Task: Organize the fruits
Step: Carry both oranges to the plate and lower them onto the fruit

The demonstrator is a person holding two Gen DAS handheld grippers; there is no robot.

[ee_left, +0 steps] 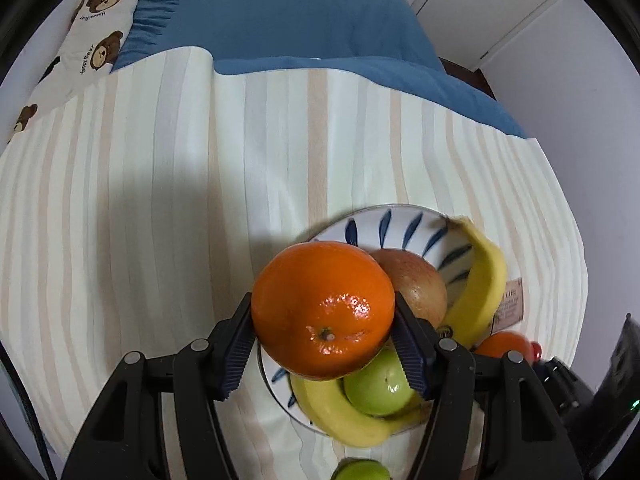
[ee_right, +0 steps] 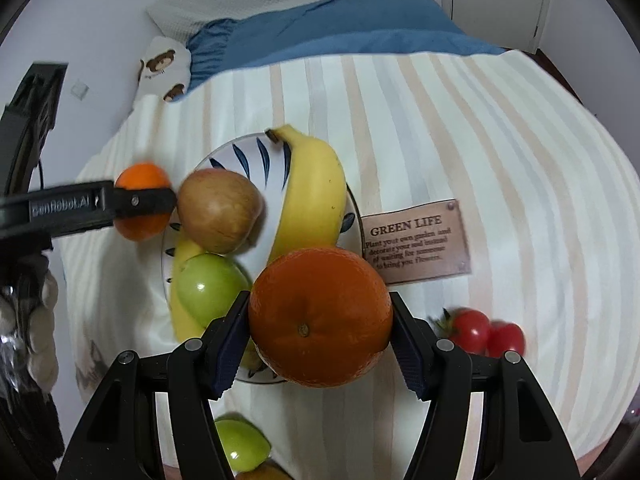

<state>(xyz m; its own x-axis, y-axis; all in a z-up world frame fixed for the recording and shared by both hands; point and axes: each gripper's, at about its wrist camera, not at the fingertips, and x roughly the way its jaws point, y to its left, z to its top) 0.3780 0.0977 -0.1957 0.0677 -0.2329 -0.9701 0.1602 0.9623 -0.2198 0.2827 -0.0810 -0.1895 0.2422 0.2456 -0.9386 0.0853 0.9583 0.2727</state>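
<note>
Orange fruit fills both jaws: the left gripper (ee_left: 324, 340) clenches one orange (ee_left: 323, 309), the right gripper (ee_right: 318, 332) another orange (ee_right: 320, 316), each carried above the fruit-laden plate (ee_right: 240, 148), probably to set down there.

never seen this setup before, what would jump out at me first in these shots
Two big oranges, each clamped in a gripper: the left gripper holds one orange at the plate's left edge, the right gripper holds another orange at its near right edge. Between them sits the blue-patterned plate, already piled with a banana, a reddish apple and a green apple. Two red tomatoes lie loose on the striped cloth to the right.
</note>
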